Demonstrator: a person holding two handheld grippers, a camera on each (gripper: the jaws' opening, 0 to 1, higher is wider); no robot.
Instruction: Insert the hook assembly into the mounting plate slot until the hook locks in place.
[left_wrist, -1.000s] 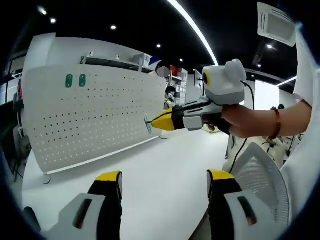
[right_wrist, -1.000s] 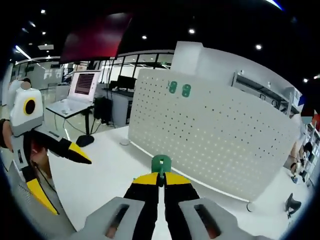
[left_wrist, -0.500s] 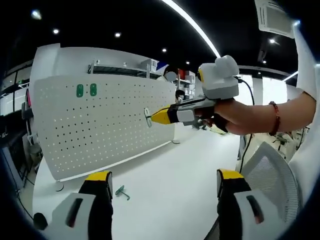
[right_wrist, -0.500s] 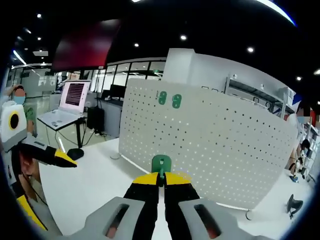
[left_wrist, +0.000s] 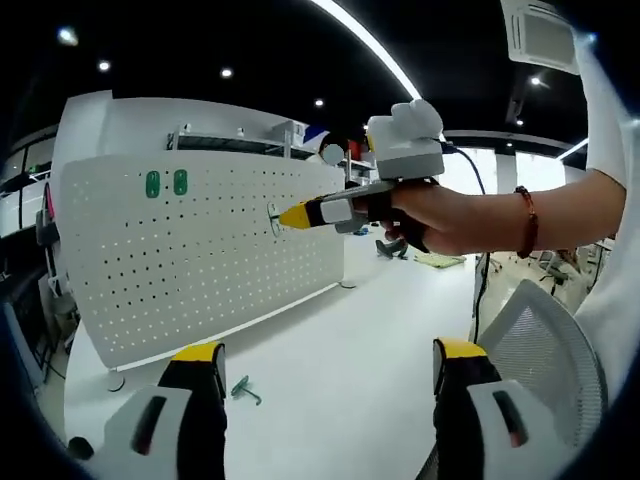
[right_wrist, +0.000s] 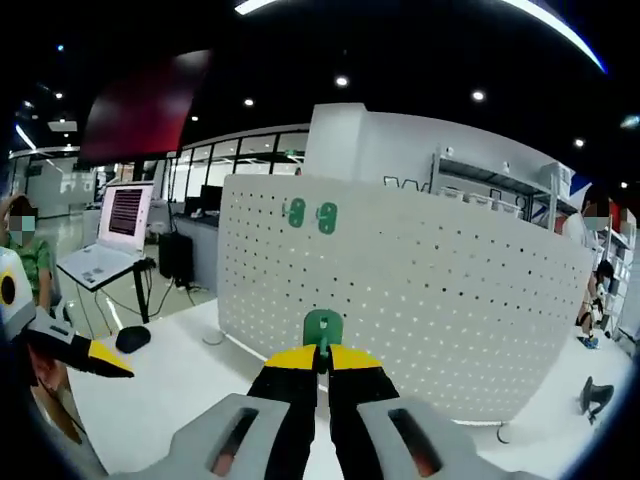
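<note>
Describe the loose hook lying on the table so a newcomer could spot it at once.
Start at the upright white perforated pegboard on the white table. Below its lower edge, a small green metal hook lies flat beside the left tool's yellow tip, unlike the two green plates mounted high up.

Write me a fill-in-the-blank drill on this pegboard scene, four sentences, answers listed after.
1. The right gripper is shut on a ____ hook.
2. The left gripper has its jaws ____.
3. Two green hooks already on the pegboard sit near its ____ edge.
4. A spare hook lies on the white ____.

Answers: green; open; top; table
</note>
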